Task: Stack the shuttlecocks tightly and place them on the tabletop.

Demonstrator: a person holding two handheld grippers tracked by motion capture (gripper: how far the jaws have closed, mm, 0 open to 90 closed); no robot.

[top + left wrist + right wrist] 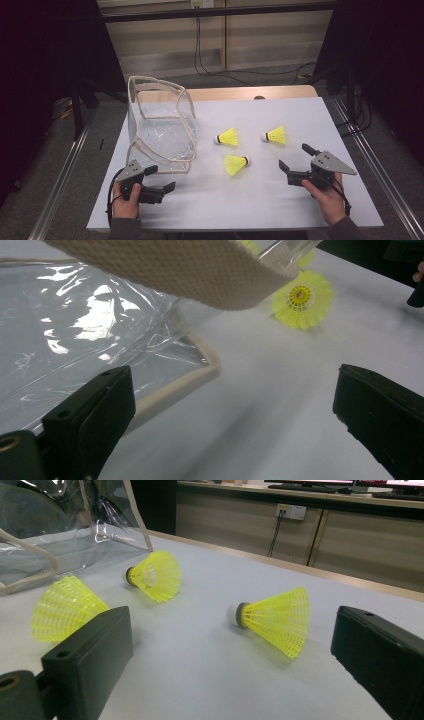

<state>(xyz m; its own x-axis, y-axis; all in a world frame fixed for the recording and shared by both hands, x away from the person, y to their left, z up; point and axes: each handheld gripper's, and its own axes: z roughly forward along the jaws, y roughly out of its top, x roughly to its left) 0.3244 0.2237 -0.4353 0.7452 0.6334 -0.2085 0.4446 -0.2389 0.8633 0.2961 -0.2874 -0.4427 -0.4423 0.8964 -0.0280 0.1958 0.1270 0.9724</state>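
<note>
Now R gripper (pixel 295 163), jaws spread, empty, near worktop (pixel 300 210) right edge; closest shuttle (pixel 276 135) just ahead, axis across jaws, cork left. L gripper (pixel 159 178) spread, empty, by bag (pixel 160 125).

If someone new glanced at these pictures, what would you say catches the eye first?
Most likely the three bright yellow shuttlecocks lying on their sides in the middle of the pale table. Next, the clear plastic bag with beige webbing trim, standing open at the left. Nearest the camera, the left gripper and the right gripper are both open and empty.
</note>
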